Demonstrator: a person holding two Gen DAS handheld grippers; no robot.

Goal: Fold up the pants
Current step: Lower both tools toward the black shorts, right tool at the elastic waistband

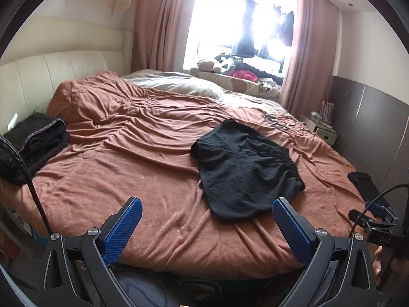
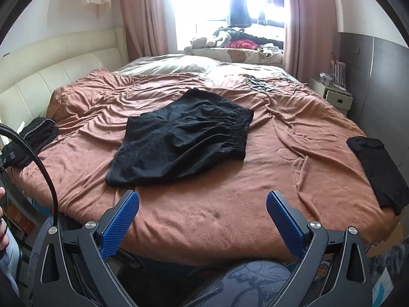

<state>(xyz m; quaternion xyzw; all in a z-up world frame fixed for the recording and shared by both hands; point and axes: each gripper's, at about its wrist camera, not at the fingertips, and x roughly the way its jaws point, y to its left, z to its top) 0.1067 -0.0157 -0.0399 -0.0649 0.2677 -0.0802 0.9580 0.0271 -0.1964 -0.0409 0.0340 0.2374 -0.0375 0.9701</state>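
A pair of black shorts point(image 1: 242, 168) lies spread flat on the rust-coloured bedspread point(image 1: 133, 153), elastic waistband toward the right. It also shows in the right wrist view point(image 2: 184, 138). My left gripper point(image 1: 207, 204) is open and empty, held over the near edge of the bed just short of the shorts' hem. My right gripper point(image 2: 203, 197) is open and empty over the bedspread point(image 2: 230, 204), below and to the right of the shorts' near corner. The right gripper also shows at the right edge of the left wrist view point(image 1: 378, 212).
A stack of folded black clothes point(image 1: 35, 140) sits at the bed's left edge by the cream headboard point(image 1: 51, 74). Another folded black garment point(image 2: 378, 168) lies at the right edge. A white nightstand point(image 2: 332, 94), pillows point(image 1: 179, 84) and a cluttered window sill point(image 1: 237, 69) are beyond.
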